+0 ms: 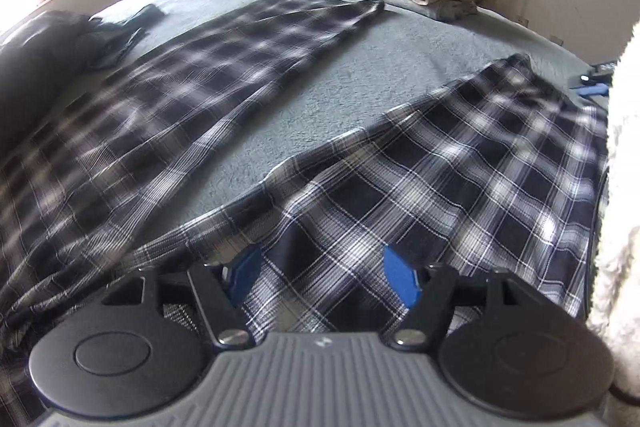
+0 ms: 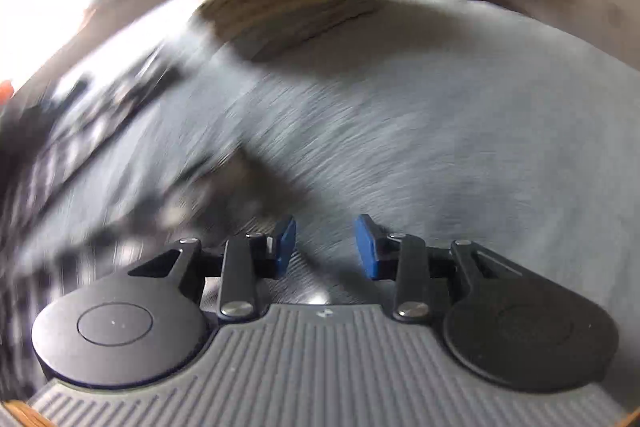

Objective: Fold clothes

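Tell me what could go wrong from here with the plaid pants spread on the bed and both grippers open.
1. The left gripper hangs open over the near leg of the plaid pants, gripping nothing; closing here may pinch only the top layer, so the fold could drag unevenly.
2. The legs are splayed apart with bare grey blanket between them; folding now may leave them misaligned.
3. The right gripper view is blurred, jaws open over blanket; a grab could catch the blanket instead of the pants.
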`<state>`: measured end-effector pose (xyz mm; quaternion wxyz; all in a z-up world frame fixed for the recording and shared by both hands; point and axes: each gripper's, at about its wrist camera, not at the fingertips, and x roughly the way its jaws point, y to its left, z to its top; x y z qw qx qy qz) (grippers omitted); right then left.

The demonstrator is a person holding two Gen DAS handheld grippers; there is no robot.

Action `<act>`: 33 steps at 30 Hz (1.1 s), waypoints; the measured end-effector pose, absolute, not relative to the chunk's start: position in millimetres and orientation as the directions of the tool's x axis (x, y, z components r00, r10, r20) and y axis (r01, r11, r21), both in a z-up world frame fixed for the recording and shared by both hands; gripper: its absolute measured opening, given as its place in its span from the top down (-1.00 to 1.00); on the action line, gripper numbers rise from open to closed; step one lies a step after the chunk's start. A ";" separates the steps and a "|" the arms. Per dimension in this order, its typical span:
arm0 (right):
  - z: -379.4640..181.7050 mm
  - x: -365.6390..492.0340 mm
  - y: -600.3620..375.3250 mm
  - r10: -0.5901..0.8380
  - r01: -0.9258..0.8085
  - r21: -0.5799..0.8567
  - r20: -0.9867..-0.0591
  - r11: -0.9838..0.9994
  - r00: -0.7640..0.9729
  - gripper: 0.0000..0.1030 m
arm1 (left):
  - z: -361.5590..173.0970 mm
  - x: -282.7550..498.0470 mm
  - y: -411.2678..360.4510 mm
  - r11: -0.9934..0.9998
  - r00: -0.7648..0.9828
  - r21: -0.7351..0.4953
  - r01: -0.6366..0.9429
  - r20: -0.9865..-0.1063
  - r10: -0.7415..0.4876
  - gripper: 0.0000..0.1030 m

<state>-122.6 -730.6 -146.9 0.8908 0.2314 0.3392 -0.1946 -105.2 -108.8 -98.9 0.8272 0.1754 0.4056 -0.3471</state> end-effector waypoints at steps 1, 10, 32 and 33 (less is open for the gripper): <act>-144.8 -129.0 -734.0 -0.204 0.529 0.298 -0.689 0.794 0.695 0.35 | -99.2 -104.5 -107.8 0.702 0.428 0.003 0.712 -0.794 -0.432 -0.34; -157.9 -202.1 -731.8 -0.082 0.634 0.590 -0.697 0.500 0.712 0.00 | -103.3 -104.3 -108.7 0.705 0.406 -0.019 0.709 -0.807 -0.429 -0.34; -146.1 -132.9 -633.0 0.350 0.092 0.661 -0.504 0.744 0.790 0.19 | -97.7 -103.7 -96.0 0.750 0.417 -0.053 0.659 -0.804 -0.423 -0.34; -146.2 -135.0 -639.9 0.330 0.113 0.675 -0.492 0.729 0.806 0.19 | -98.0 -103.6 -95.6 0.750 0.417 -0.053 0.660 -0.804 -0.424 -0.34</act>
